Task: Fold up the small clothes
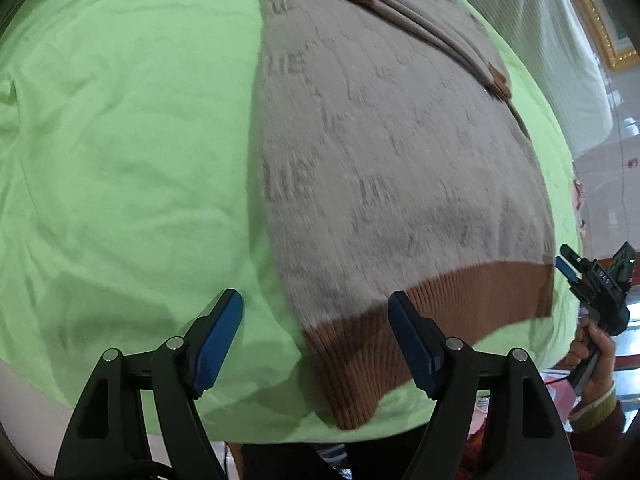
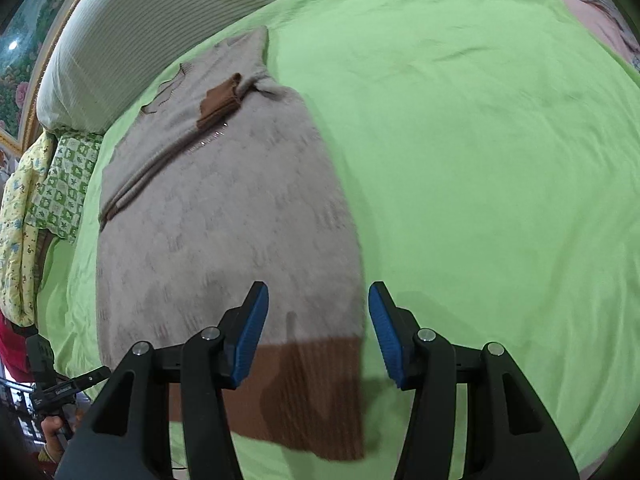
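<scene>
A beige knit sweater [image 1: 392, 152] with a brown ribbed hem [image 1: 404, 336] lies flat on the green sheet [image 1: 120, 160], sleeves folded in over the body. My left gripper [image 1: 316, 340] is open and empty, straddling the hem's left corner. In the right wrist view the sweater [image 2: 224, 208] shows a brown cuff [image 2: 220, 100] folded onto its chest. My right gripper [image 2: 318, 332] is open and empty above the right corner of the hem [image 2: 304, 392]. The right gripper also shows in the left wrist view [image 1: 568, 268], and the left one in the right wrist view [image 2: 80, 380].
A striped white pillow [image 2: 120, 52] lies at the head of the bed. A yellow and green patterned quilt [image 2: 44, 196] hangs at the left edge. The green sheet [image 2: 500, 160] stretches wide to the right. A gold picture frame [image 1: 600, 28] is on the wall.
</scene>
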Available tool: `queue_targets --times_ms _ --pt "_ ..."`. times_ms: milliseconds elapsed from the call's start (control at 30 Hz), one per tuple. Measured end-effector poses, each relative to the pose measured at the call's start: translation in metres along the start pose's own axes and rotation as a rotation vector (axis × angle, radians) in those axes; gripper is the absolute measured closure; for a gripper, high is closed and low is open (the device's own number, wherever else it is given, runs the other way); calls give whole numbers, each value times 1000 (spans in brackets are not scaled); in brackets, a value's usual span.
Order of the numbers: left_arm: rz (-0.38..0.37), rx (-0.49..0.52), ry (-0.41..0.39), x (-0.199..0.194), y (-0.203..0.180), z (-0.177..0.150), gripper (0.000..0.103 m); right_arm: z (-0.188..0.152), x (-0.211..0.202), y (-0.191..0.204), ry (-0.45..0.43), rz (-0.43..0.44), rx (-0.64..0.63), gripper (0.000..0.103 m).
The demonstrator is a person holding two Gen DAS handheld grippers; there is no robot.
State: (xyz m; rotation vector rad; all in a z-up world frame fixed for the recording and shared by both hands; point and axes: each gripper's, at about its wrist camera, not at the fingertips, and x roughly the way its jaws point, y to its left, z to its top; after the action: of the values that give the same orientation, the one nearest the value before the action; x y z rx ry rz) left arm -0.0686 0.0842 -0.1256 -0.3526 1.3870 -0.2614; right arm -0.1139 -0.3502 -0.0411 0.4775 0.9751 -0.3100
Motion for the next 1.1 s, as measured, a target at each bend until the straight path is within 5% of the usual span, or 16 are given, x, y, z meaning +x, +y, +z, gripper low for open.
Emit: queue_targets --times_ms 167,600,700,800,867,933,1100 --pt "-22 -14 4 2 -7 -3 27 -8 -5 -15 6 -21 17 50" --pt "-27 33 24 9 -22 -11 31 -26 6 -21 107 86 73 50" --pt "-17 46 23 11 -27 -10 45 -29 6 -20 118 101 76 50" --pt "-14 46 16 11 -28 -10 70 -32 8 -13 142 106 46 52" --pt "-59 35 27 12 -25 -10 90 -36 9 -8 153 109 22 72" --pt "-81 40 26 11 -25 -10 93 -39 11 -5 165 113 8 91" --pt "-120 59 -23 -4 -25 -5 94 -38 0 3 109 185 -12 93"
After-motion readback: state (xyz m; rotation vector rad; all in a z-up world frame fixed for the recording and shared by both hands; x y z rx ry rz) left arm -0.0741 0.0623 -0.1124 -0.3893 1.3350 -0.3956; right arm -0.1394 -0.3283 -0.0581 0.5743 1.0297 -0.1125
